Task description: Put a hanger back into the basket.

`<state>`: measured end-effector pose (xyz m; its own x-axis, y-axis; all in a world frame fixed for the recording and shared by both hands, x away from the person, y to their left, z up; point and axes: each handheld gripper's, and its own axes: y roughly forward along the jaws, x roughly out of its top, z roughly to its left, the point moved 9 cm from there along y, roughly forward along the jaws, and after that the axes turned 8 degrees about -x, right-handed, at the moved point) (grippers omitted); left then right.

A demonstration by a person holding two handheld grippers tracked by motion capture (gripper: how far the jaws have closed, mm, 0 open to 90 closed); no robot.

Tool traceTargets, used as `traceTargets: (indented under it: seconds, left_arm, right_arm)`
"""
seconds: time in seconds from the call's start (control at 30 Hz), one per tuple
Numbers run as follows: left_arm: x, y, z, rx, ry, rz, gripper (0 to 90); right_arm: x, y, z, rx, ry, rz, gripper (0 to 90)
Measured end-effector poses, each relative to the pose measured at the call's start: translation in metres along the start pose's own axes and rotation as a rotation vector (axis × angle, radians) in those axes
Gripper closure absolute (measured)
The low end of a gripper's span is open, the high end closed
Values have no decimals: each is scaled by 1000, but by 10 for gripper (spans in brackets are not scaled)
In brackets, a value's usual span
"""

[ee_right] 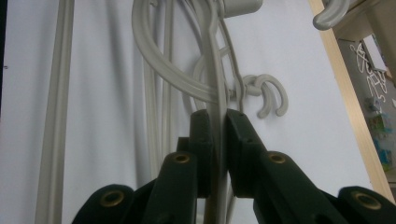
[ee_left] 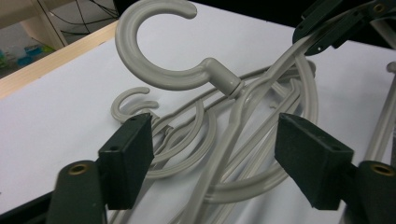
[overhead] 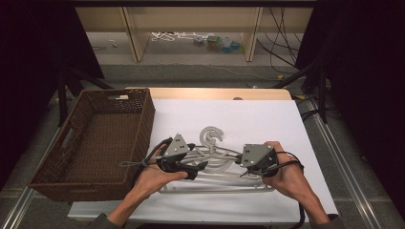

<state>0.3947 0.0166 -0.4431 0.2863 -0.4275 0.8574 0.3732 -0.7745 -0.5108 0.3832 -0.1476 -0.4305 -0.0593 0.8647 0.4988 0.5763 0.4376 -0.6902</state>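
The right gripper clenched its jaws on one hanger, lifting it from the pile. The left gripper hovered over the pile, its jaws released, likely ready to steady it.

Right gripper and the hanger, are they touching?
Touching: in the right gripper view, the right gripper has its jaws shut on the arm of the hanger.

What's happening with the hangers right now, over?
Right gripper shut on top hanger's arm. Left gripper open over the hanger pile, nothing held. Wicker basket sits at left, apart from the pile. Nothing in the way.
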Motion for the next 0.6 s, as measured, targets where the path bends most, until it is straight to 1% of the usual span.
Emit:
traceTargets:
  seconds: [0.03,0.07,0.1,0.13,0.17,0.2,0.23,0.27,0.3,0.33,0.37,0.4,0.43,0.47,0.5,0.53,0.57,0.6]
  left_arm:
    - [0,1,0,-7,-7,7,300]
    - [-1,2,-1,-23,-13,5,312]
    - [-2,2,-1,-25,-19,11,345]
    - [-3,4,-2,-36,-23,14,366]
    - [-4,4,-1,-34,-10,31,373]
    - [-5,5,-2,-39,-12,36,396]
    - [-6,4,-2,-39,11,51,423]
    - [-7,6,-3,-40,6,49,441]
    - [-9,5,-2,-44,19,71,470]
    - [-10,6,-4,-57,14,82,492]
    - [-11,8,-5,-61,5,81,509]
    - [-12,9,-6,-73,4,88,544]
    - [-14,10,-5,-77,24,105,593]
    - [-15,10,-5,-78,35,117,659]
    - [-16,10,-4,-72,50,125,696]
    - [-17,10,-6,-91,48,136,711]
    - [-17,11,-6,-94,49,134,721]
    - [-18,10,-6,-95,70,150,729]
  right_arm:
    - [1,1,1,6,-7,-2,822]
    - [1,1,2,8,-7,0,822]
    - [2,1,3,12,-8,-1,822]
    - [3,1,4,14,-9,-1,822]
    - [3,1,3,8,-13,-2,822]
    - [3,1,3,10,-14,-3,822]
    - [4,1,4,13,-17,-5,822]
    - [4,1,4,13,-19,-5,822]
    - [4,1,5,21,-16,-5,821]
    - [5,1,4,17,-21,-8,822]
    - [5,1,4,16,-21,-9,822]
    - [5,1,5,20,-25,-10,822]
    - [5,1,6,20,-23,-8,822]
    - [5,2,7,21,-25,-9,822]
    - [5,2,6,20,-29,-11,822]
    - [6,2,7,24,-27,-10,821]
    - [5,3,9,31,-33,-8,821]
    - [6,3,9,24,-40,-10,821]
